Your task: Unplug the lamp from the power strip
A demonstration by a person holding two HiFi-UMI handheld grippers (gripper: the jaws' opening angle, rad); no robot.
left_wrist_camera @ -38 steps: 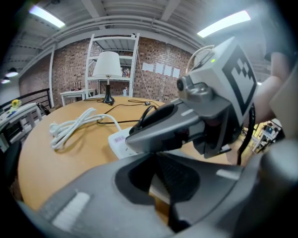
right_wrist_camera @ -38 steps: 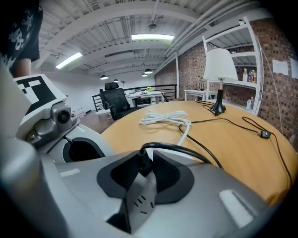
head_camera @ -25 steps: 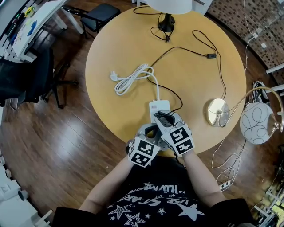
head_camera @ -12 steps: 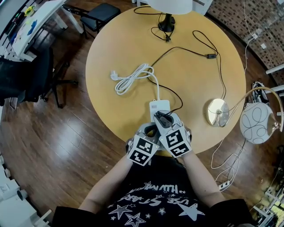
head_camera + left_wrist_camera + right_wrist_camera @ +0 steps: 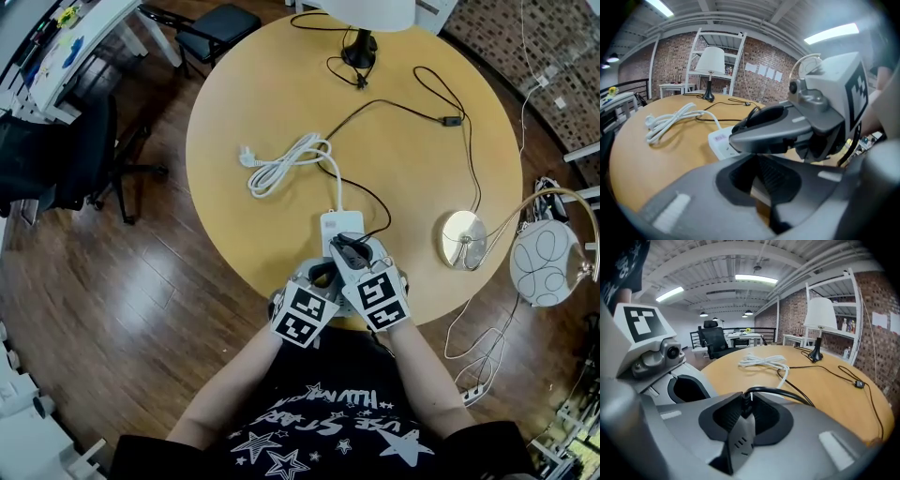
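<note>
1. Right hand-held gripper (image 5: 746, 405): jaws have just been closing and are clenched on the black lamp plug (image 5: 746, 398), which sits against the white rectangular power strip (image 5: 339, 223).
2. Left hand-held gripper (image 5: 758, 164): jaws drawn together, nothing gripped, tips at the strip's near end, just beside the right one.
3. Thin black cable (image 5: 787, 392) runs from the plug over the round light-wood surface (image 5: 272, 103) to the white-shaded lamp (image 5: 370, 9) at the far edge.
4. Coiled white cord (image 5: 286, 161) lies beyond the strip, leftward.

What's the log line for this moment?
right gripper: jaws just closed further, clamped on black plug | left gripper: at power strip near end
</note>
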